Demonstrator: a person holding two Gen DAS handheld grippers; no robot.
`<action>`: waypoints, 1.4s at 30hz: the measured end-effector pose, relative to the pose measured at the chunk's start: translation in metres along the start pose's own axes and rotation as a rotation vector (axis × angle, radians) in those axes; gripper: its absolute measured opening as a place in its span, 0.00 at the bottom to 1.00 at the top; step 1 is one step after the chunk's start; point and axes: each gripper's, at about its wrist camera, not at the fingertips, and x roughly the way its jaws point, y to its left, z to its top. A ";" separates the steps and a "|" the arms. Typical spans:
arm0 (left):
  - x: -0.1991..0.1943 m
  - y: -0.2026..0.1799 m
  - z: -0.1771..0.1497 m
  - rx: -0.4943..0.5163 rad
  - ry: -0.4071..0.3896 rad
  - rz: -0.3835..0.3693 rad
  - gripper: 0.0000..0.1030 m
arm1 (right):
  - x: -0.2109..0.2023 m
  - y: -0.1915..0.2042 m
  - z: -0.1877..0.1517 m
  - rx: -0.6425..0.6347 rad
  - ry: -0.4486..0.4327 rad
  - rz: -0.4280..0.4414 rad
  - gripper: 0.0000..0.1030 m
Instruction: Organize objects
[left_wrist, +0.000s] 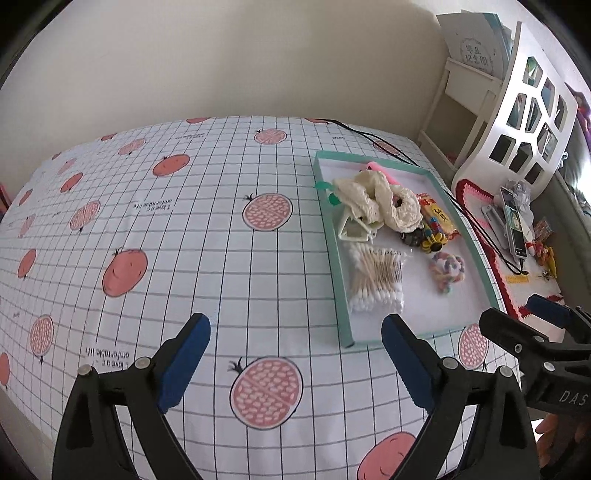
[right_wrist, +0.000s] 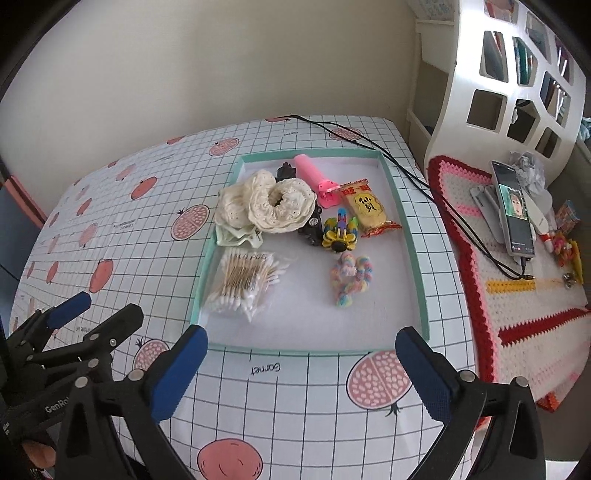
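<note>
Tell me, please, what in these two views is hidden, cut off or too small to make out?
- Black toy car: mostly covered by the cream lace scrunchies in the right wrist view.
- Pale green clip: only its edge shows under the scrunchies.
- Cotton swab bag: its printed label is too small to read in either view.
- Phone: its screen is too small to make out.
- Shelf: cut off by the top and right edges; contents unclear.

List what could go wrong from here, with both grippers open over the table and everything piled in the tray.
1. The cream lace scrunchies lie over a pale green clip and against the black toy car; grabbing one may drag the others.
2. The clear bag of cotton swabs sits against the teal tray's rim, leaving little finger room.
3. The black cable beside the tray could snag the right gripper.
</note>
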 end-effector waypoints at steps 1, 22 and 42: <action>-0.001 0.001 -0.002 -0.003 -0.001 0.001 0.91 | -0.001 0.001 -0.002 0.000 -0.003 -0.001 1.00; -0.018 0.019 -0.048 -0.003 -0.037 0.061 0.91 | 0.006 0.018 -0.056 -0.029 0.005 -0.001 1.00; -0.010 0.022 -0.084 0.019 0.003 0.133 0.91 | 0.023 0.022 -0.089 -0.032 0.026 -0.021 1.00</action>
